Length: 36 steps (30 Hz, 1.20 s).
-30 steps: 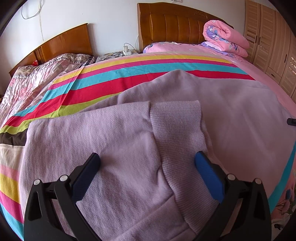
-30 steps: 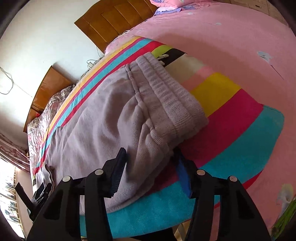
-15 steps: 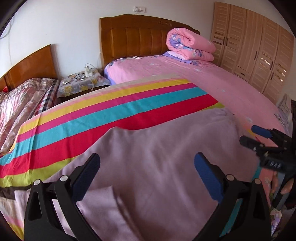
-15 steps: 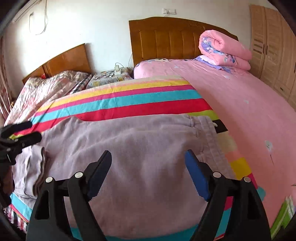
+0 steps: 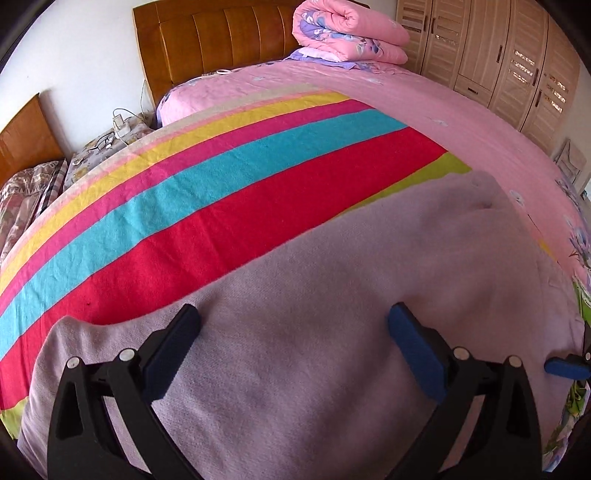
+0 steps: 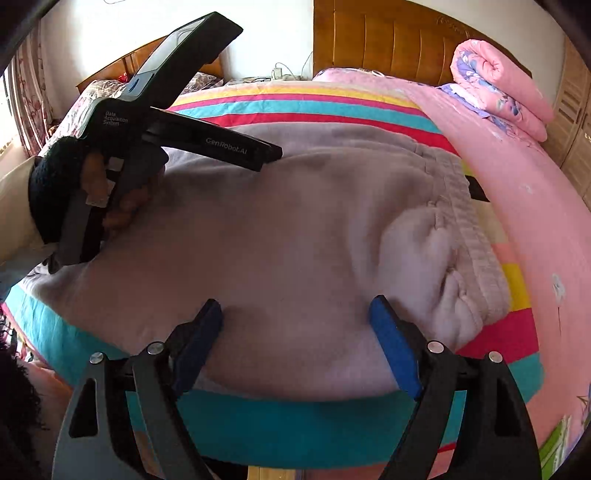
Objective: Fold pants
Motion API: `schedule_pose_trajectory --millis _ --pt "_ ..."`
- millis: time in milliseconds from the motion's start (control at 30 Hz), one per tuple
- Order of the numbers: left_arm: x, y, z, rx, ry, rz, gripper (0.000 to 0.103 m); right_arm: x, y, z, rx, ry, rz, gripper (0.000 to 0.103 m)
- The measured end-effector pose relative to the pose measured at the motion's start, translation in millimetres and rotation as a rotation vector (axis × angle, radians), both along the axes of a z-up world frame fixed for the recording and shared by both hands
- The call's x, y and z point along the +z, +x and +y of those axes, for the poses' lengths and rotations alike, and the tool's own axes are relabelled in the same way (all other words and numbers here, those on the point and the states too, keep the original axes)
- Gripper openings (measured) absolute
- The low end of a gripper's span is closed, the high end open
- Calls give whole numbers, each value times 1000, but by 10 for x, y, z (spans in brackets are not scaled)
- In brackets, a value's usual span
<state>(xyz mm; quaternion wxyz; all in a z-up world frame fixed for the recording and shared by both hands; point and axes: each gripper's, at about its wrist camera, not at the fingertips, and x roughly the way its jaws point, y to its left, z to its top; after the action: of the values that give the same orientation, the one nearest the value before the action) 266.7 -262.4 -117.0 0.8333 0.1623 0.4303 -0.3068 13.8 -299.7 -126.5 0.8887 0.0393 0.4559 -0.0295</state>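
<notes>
Lilac pants [image 6: 295,229] lie flat across the striped blanket [image 5: 221,206], their ribbed waistband [image 6: 465,221] at the right in the right wrist view. My right gripper [image 6: 295,314] stands open over the near edge of the pants, its pads clear of the cloth. My left gripper [image 5: 293,325] is open too, above the smooth lilac fabric [image 5: 332,295], gripping nothing. In the right wrist view the left gripper [image 6: 271,157] hovers over the left part of the pants, held by a hand [image 6: 129,199] in a black cuff. A blue right fingertip [image 5: 565,367] shows at the edge of the left wrist view.
The blanket covers a pink bed [image 5: 461,122] with a wooden headboard [image 5: 221,40] and a rolled pink quilt [image 5: 347,29]. A wardrobe [image 5: 517,62] stands to the right, a second bed [image 6: 107,85] and a nightstand [image 5: 110,140] to the left. The bed's front edge [image 6: 295,424] is just below my right gripper.
My left gripper has swept right along the pants, away from the ribbed cuff. My right gripper has let go of the waistband corner, opened wider, rolled upright and now hangs over the near edge.
</notes>
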Motion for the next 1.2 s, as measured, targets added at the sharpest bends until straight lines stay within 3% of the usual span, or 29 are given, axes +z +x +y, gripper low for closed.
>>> schedule_pose_trajectory --millis 67,167,300,367,467,533,800,1200 --pt "-1 -13 24 1 -2 -4 102 95 22 -53 -17 28 -2 79" --pt "85 21 145 28 -44 0 102 281 164 8 -6 23 -75 79" --pt "278 72 301 76 29 -124 102 332 469 295 115 28 -102 79" --pt "247 209 435 142 65 -123 102 311 617 480 176 8 -96 79" --pt "102 368 610 224 46 -47 102 214 808 758 258 -8 -64 82" --pt "78 363 626 233 35 -60 102 85 891 870 287 -42 -7 83" --pt "50 407 661 249 14 -45 102 -32 613 732 333 -10 -21 87" --pt "39 396 643 249 15 -48 102 -106 484 798 275 -18 -38 88"
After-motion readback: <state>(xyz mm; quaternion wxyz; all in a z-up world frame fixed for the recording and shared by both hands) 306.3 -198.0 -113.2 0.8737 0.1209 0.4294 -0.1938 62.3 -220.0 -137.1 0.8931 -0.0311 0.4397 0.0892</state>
